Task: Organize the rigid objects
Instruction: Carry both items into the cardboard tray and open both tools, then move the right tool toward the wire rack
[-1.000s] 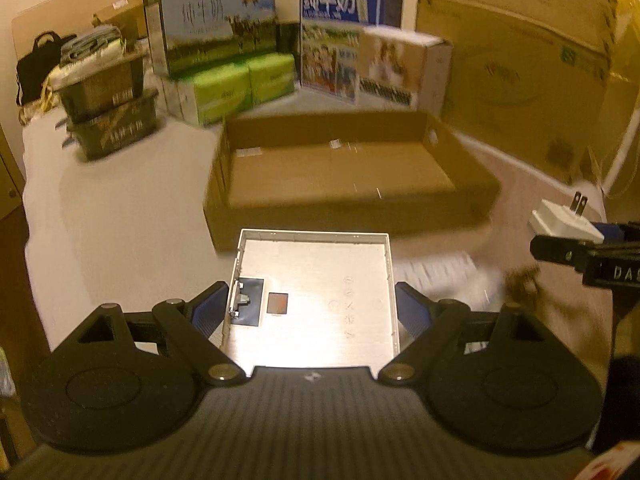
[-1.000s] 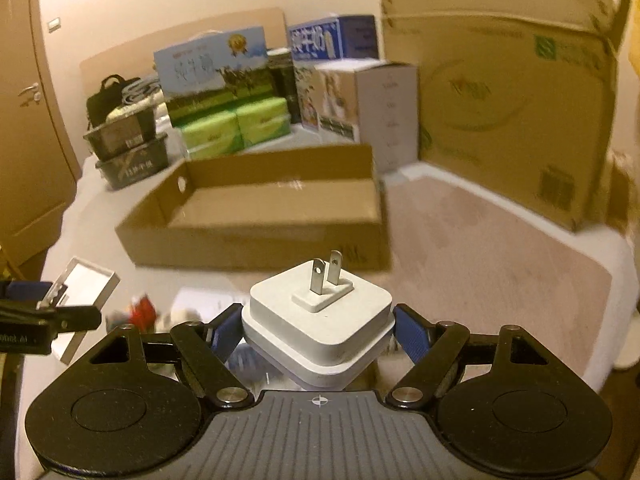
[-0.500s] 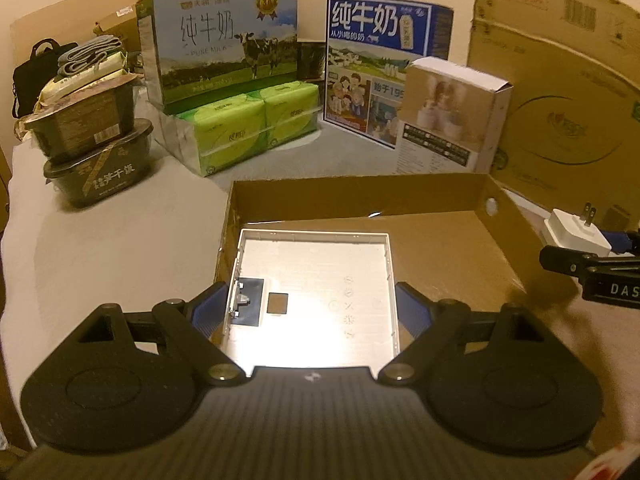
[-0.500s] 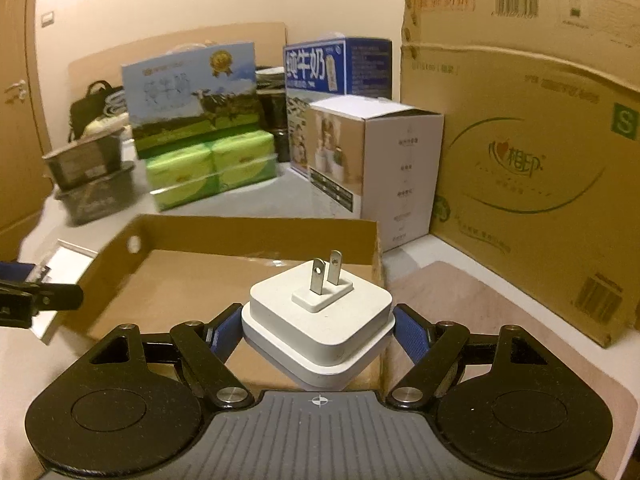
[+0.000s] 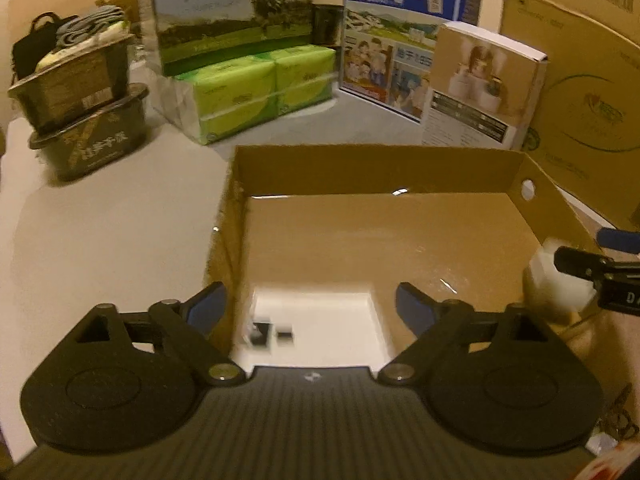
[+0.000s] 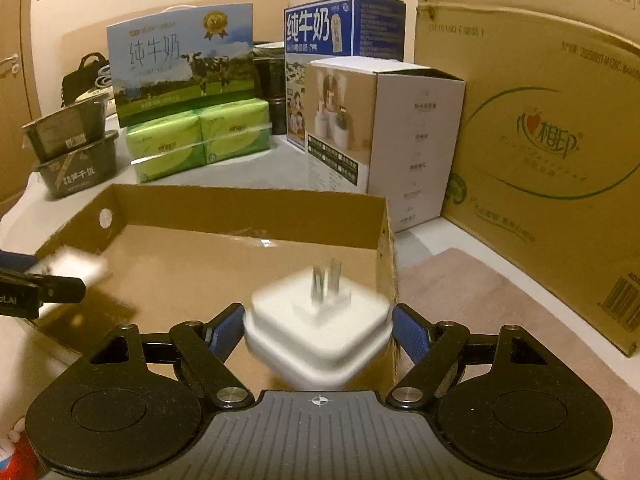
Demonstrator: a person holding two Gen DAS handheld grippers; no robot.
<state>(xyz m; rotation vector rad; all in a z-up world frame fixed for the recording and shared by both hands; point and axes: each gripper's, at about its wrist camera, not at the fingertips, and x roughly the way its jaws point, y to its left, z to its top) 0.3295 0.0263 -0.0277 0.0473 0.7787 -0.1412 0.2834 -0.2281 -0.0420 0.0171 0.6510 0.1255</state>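
— Plate (image 5: 316,326), white, blurred, low between left gripper (image 5: 310,308) fingers, over near-left corner of tray (image 5: 376,168)?
— Yes. Jaws just opened further; blue pads (image 5: 206,308) clear of plate edges, nothing pressed.
— Left of tray?
— Two dark tubs (image 5: 86,132) stacked, then green packs (image 5: 256,92) under cow carton (image 5: 232,8).
— Behind tray?
— Blue carton (image 5: 404,12), white box (image 5: 480,84) beside it.
— Further right?
— Plug (image 6: 320,320), white, prongs up, clamped between right gripper (image 6: 318,330) fingers, over right end of tray, just inside right wall. Blurred too.
— Far right?
— Big brown carton (image 6: 540,128) standing on bed (image 6: 500,312).
— Grippers close together?
— Each visible at other view's edge, apart, both over tray.
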